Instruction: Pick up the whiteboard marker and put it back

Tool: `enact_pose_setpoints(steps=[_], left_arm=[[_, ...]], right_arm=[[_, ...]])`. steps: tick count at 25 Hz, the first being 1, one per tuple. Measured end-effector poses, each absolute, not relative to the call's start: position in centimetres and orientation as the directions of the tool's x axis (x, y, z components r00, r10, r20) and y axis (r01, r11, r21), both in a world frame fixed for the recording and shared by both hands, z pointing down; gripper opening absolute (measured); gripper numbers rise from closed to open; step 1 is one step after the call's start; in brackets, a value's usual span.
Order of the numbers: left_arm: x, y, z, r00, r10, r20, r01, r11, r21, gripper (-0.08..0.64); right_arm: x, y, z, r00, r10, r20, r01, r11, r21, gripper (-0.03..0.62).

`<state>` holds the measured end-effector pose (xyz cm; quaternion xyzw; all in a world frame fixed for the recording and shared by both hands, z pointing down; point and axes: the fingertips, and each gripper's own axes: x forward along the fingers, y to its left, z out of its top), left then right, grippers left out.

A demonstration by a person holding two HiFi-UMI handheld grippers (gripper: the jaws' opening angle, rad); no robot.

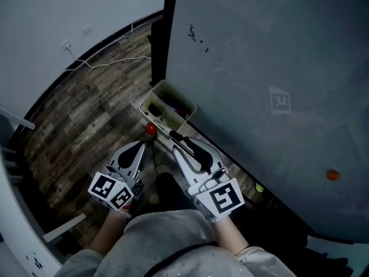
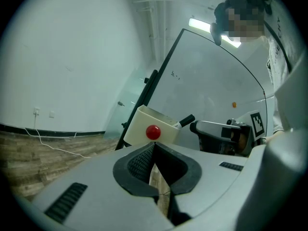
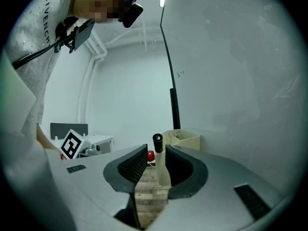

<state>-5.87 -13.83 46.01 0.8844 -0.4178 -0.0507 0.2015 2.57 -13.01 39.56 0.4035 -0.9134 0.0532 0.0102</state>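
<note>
A whiteboard marker [image 3: 161, 170], white with a black cap, lies between the jaws of my right gripper [image 3: 156, 150]. It rests against the right pad, and a gap separates it from the left pad, so this gripper is open. In the head view the marker's cap [image 1: 175, 135] points at the cream tray [image 1: 183, 101] fixed to the whiteboard's [image 1: 259, 68] lower edge. A red ball [image 1: 150, 128] sits on the tray's near wall. My left gripper [image 2: 154, 146] is shut and empty, level with the tray [image 2: 144, 124] and the red ball [image 2: 153, 132].
The whiteboard's black frame post [image 1: 158, 39] stands just behind the tray. A white cable [image 1: 109, 64] runs over the wood floor by the wall. An orange magnet [image 1: 332, 175] sticks to the board at the right. White furniture [image 1: 11, 154] edges the left.
</note>
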Motion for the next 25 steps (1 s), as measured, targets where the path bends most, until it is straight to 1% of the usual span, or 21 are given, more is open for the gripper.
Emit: enact_pose_setpoints(steps=[9, 14, 20, 25], left_arm=[[-5.9, -11.9, 44.9, 0.650, -0.757, 0.067, -0.720, -0.586, 0.371, 0.015], [-5.6, -10.7, 43.7, 0.665, -0.745, 0.051, -0.715, -0.616, 0.330, 0.015], [-5.7, -9.6, 42.2, 0.670, -0.742, 0.020, -0.708, -0.632, 0.315, 0.015], [-5.4, -8.9, 41.2, 0.690, -0.724, -0.003, -0.686, -0.655, 0.319, 0.015]], right_arm=[[2.9, -11.1, 38.7, -0.656, -0.753, 0.043, -0.754, 0.653, -0.068, 0.114], [2.7, -9.9, 37.9, -0.656, -0.754, 0.025, -0.755, 0.655, -0.041, 0.056], [1.8, -8.4, 37.1, -0.673, -0.738, 0.035, -0.739, 0.674, -0.010, 0.031], [0.9, -7.5, 36.2, -0.692, -0.721, 0.030, -0.721, 0.692, -0.002, 0.023]])
